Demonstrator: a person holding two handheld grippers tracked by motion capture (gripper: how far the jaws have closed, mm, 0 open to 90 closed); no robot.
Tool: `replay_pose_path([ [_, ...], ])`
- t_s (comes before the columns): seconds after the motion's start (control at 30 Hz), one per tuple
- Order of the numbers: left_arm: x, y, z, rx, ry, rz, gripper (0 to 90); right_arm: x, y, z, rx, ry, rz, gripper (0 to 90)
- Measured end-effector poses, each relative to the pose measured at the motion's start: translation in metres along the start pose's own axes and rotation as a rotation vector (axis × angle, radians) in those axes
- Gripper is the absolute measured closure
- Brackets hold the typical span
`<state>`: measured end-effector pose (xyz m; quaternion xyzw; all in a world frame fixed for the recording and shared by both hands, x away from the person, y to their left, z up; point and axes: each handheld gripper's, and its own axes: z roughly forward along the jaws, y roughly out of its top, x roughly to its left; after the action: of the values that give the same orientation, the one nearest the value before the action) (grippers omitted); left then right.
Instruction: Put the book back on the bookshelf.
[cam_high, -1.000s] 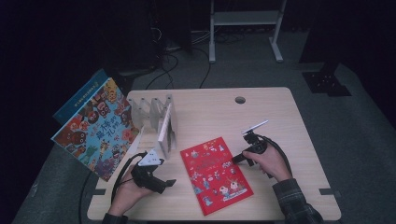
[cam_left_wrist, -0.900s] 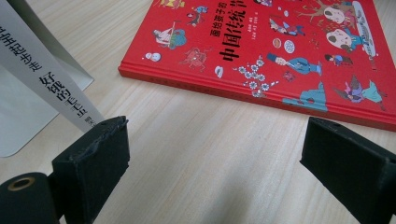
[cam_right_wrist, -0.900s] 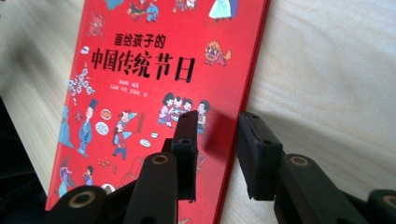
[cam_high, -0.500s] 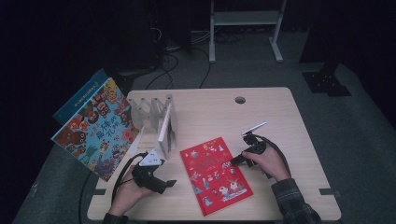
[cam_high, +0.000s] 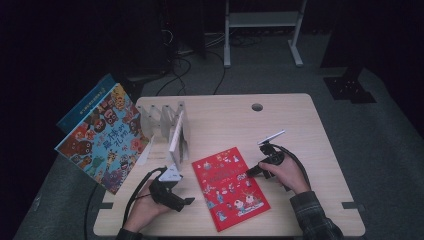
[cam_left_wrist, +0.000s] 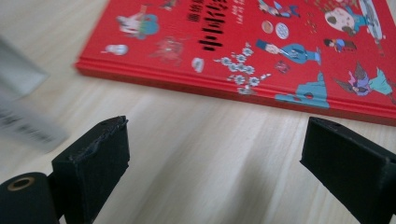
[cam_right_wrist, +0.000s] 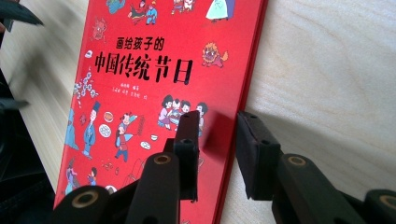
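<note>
From the high view, the red book is seen flat on the table, between both tongs. In the left gripper view, the left tongs are held wide, empty, aimed at its edge. In the right gripper view, the right tongs are narrowed astride the opposite edge, seemingly for gripping; no contact can be confirmed.

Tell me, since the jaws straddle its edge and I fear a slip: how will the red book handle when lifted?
The red book lies flat with a glossy cover, so pads may slip. It looks thin but hardbound, probably stiff. Held by one edge in the right gripper, it may droop or swing.

Large colourful picture book leaning off table's left edge; white rack beside it.
</note>
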<state>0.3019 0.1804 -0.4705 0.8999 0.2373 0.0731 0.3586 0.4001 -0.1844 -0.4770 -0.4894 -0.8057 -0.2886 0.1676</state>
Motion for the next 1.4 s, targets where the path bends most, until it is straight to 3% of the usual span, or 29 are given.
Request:
replay_pose_path([
  [0.23,-0.008,0.008,0.021,-0.008,-0.042,0.019,6.5,0.001,0.000,0.001,0.003,-0.006,-0.001,69.3],
  [0.5,-0.011,0.009,0.038,0.021,-0.040,0.037,6.6,0.001,0.001,0.001,0.004,-0.007,-0.001,69.4],
  [1.13,-0.011,0.012,0.042,0.005,-0.049,0.043,5.4,-0.001,0.001,-0.002,-0.006,0.033,0.001,71.4],
  [1.4,-0.010,0.011,0.042,0.007,-0.051,0.049,5.3,0.011,0.002,-0.019,-0.039,0.063,-0.031,71.3],
])
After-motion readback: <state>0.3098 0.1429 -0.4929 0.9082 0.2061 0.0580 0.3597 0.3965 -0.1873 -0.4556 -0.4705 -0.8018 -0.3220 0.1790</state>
